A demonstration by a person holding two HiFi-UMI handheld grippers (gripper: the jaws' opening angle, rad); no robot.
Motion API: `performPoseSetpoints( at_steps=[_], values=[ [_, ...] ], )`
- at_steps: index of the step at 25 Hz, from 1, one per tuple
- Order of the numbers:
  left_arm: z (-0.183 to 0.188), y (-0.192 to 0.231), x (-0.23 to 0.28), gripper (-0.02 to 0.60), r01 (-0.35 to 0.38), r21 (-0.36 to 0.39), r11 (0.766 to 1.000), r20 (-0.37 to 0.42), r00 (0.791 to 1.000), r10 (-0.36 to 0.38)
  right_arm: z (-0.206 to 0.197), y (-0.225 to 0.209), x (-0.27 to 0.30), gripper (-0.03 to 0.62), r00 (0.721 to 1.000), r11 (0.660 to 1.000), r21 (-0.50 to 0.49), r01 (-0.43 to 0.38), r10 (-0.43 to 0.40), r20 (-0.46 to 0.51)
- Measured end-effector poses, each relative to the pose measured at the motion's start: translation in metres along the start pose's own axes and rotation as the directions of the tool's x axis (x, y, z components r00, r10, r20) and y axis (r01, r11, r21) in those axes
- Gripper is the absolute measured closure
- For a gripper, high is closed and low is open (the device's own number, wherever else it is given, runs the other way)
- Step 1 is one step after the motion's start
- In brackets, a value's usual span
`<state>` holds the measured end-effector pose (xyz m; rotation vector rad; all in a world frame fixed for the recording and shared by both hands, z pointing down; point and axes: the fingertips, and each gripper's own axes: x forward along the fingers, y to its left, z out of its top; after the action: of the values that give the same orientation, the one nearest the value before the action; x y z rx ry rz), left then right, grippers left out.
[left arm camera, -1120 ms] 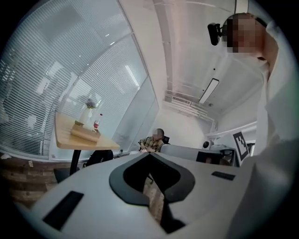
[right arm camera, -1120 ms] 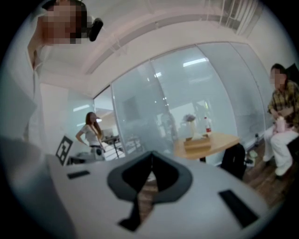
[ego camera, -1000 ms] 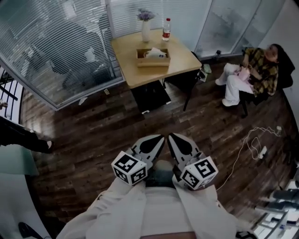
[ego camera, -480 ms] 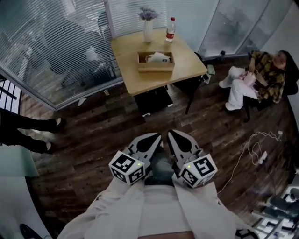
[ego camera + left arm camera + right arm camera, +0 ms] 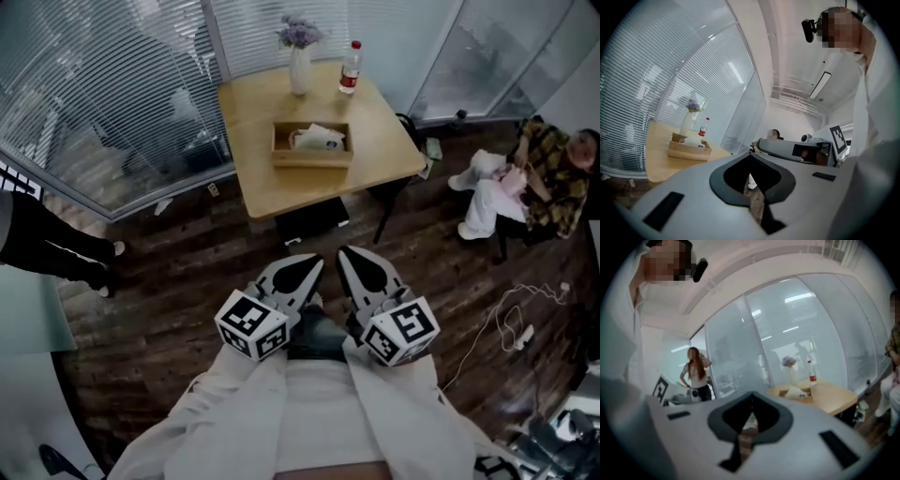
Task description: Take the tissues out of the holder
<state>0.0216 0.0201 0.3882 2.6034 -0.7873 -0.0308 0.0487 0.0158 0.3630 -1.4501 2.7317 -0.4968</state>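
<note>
A wooden holder [image 5: 312, 144] with white tissues [image 5: 319, 137] in it sits in the middle of a light wooden table [image 5: 272, 183], far ahead of me. Both grippers are held close to my body, well short of the table. The left gripper [image 5: 314, 267] and the right gripper [image 5: 349, 260] are shut with nothing between their jaws. The left gripper view shows its gripper [image 5: 750, 156] shut, with the holder [image 5: 689, 150] and tissues [image 5: 693, 139] small at the left. The right gripper view shows its gripper [image 5: 752, 397] shut, with the holder [image 5: 797, 394] beyond it.
A white vase of purple flowers [image 5: 299, 64] and a red-labelled bottle [image 5: 350, 67] stand at the table's far edge. Glass walls with blinds close off the back. A seated person [image 5: 534, 178] is at the right, another person's legs [image 5: 56, 248] at the left, a white cable [image 5: 506, 309] on the floor.
The table with the holder has come nearer and lower in the head view as I walk toward it. Both grippers keep their place by my body, still shut.
</note>
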Motion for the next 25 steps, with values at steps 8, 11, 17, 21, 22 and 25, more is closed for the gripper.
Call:
performPoseSetpoints(
  at_steps=[8, 11, 17, 21, 22, 25],
  values=[
    [0.014, 0.034, 0.066, 0.575, -0.011, -0.060, 0.998, 0.017, 1.000, 0.012, 0.022, -0.066, 0.037, 0.582, 0.999, 0.999, -0.010, -0.032, 0.031, -0.009],
    [0.016, 0.043, 0.078, 0.575, -0.030, -0.067, 0.997, 0.016, 0.999, 0.031, 0.022, -0.081, 0.045, 0.582, 0.999, 0.999, -0.001, -0.037, 0.037, -0.027],
    [0.017, 0.056, 0.085, 0.575, -0.062, -0.091, 0.994, 0.018, 0.998, 0.063, 0.016, -0.083, 0.058, 0.582, 0.995, 0.997, 0.008, -0.080, 0.080, -0.064],
    [0.020, 0.067, 0.087, 0.575, -0.075, -0.108, 0.991, 0.032, 0.996, 0.079, 0.013, -0.084, 0.066, 0.582, 0.993, 0.996, -0.002, -0.087, 0.087, -0.082],
    [0.021, 0.070, 0.087, 0.575, -0.077, -0.109, 0.991, 0.035, 0.996, 0.082, 0.014, -0.086, 0.068, 0.582, 0.993, 0.997, -0.001, -0.083, 0.083, -0.080],
    [0.027, 0.083, 0.090, 0.575, -0.084, -0.108, 0.991, 0.037, 0.995, 0.089, 0.018, -0.095, 0.076, 0.582, 0.995, 0.998, 0.009, -0.067, 0.068, -0.074]
  ],
)
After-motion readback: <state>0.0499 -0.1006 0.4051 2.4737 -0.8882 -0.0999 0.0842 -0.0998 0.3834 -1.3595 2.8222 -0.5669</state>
